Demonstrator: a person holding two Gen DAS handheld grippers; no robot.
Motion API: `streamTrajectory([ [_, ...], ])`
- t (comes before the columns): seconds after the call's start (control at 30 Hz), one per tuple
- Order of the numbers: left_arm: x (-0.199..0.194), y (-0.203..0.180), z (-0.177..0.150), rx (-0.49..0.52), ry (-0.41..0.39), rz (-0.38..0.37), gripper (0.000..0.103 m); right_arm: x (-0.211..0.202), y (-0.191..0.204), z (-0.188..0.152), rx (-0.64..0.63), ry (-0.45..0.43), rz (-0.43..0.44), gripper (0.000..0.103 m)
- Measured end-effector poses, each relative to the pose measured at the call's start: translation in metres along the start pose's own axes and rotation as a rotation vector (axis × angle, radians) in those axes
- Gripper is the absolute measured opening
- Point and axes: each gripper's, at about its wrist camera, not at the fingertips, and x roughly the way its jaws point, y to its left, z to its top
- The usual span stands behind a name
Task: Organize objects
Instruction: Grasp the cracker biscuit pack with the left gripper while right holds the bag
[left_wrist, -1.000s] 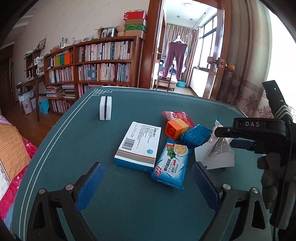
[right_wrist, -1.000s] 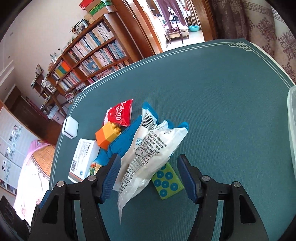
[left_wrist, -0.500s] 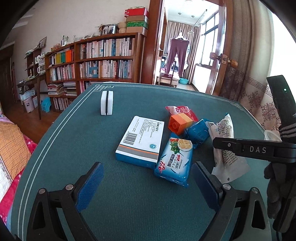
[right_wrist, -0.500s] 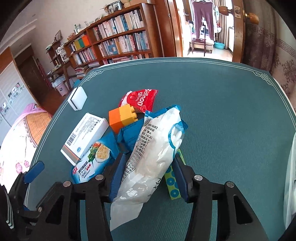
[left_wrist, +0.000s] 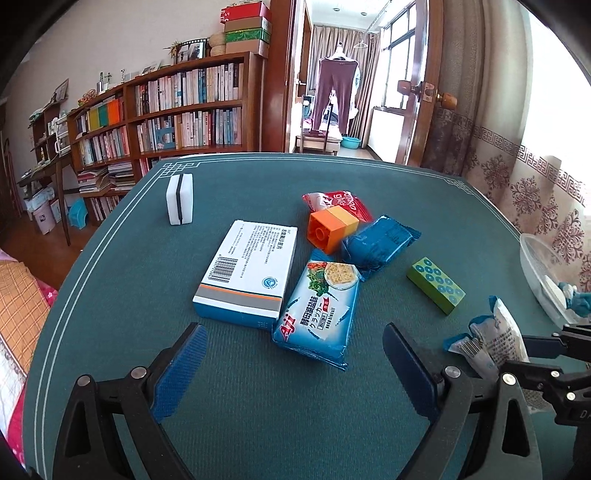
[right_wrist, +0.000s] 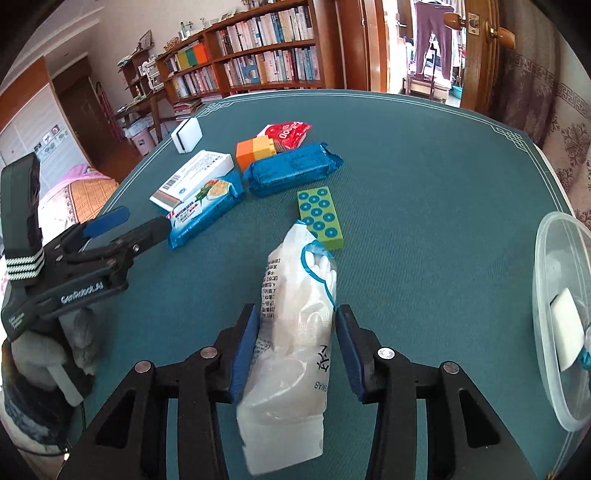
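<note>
Lifted off the pile, swab bag (right_wrist: 295, 332) sits in closing right tool (right_wrist: 293, 347).

Teal-green table (right_wrist: 424, 192) with pale line border. Near upper left: white sponge block (right_wrist: 187, 135). At centre: white medicine box (right_wrist: 192, 177), blue biscuit packet (right_wrist: 205, 208) leaning on it, orange-yellow toy brick (right_wrist: 256, 151), red snack bag (right_wrist: 286, 133), dark blue packet (right_wrist: 291, 173), green dotted block (right_wrist: 320, 217). At right edge: clear plastic container (right_wrist: 546, 332).
</note>
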Motion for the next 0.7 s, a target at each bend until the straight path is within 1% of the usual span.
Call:
streamTrajectory([
  [0.17, 0.013, -0.011, 0.005, 0.017, 0.032, -0.014, 0.092, -0.009, -0.004, -0.013, 0.005, -0.015, 0.03, 0.043],
  [0.27, 0.022, -0.018, 0.007, 0.042, 0.049, -0.009, 0.086, -0.007, -0.003, -0.014, 0.005, -0.023, 0.04, 0.044],
  [0.33, 0.027, -0.022, 0.007, 0.054, 0.064, -0.007, 0.081, -0.006, 0.0, -0.015, 0.004, -0.028, 0.041, 0.044],
  [0.57, 0.046, -0.021, 0.012, 0.044, 0.104, -0.005, 0.08, 0.003, 0.001, -0.021, 0.038, -0.012, 0.073, 0.046],
  [0.6, 0.047, -0.021, 0.013, 0.042, 0.107, -0.006, 0.078, 0.005, 0.001, -0.022, 0.04, -0.007, 0.072, 0.046],
  [0.7, 0.051, -0.023, 0.015, 0.034, 0.119, -0.005, 0.061, 0.009, 0.004, -0.022, 0.04, -0.009, 0.066, 0.047],
])
